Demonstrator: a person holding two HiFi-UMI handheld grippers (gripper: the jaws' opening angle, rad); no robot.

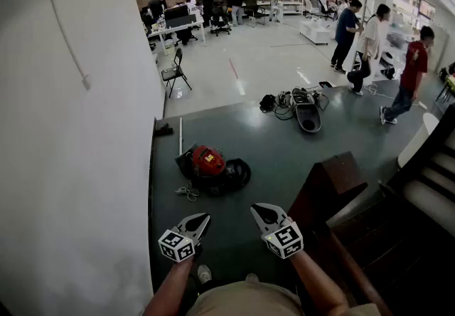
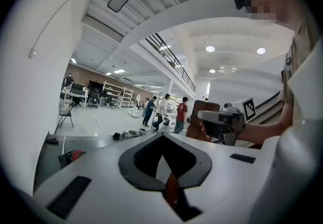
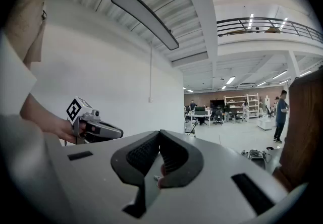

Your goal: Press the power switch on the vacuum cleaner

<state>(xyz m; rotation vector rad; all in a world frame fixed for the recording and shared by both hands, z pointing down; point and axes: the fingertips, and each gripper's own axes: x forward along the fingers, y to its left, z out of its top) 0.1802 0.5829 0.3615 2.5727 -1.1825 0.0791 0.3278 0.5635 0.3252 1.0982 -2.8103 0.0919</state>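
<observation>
The vacuum cleaner [image 1: 207, 163] is a red and black canister lying on the dark floor by the white wall, with its hose curled beside it. In the left gripper view the vacuum cleaner [image 2: 71, 156] is small and far at the lower left. My left gripper [image 1: 201, 220] and right gripper [image 1: 259, 210] are held side by side near my body, well short of the vacuum. Both are shut with nothing between the jaws. The left gripper's [image 2: 162, 135] jaws meet at a point, as do the right gripper's [image 3: 160, 132]. No switch can be made out from here.
A white wall [image 1: 78, 137] runs along the left. A brown wooden stair post [image 1: 333, 183] and steps [image 1: 426, 186] stand at the right. A pile of cables and a dark bin [image 1: 300, 104] lie farther on. Several people [image 1: 414, 69] walk at the far right; a folding chair [image 1: 173, 72] stands by the wall.
</observation>
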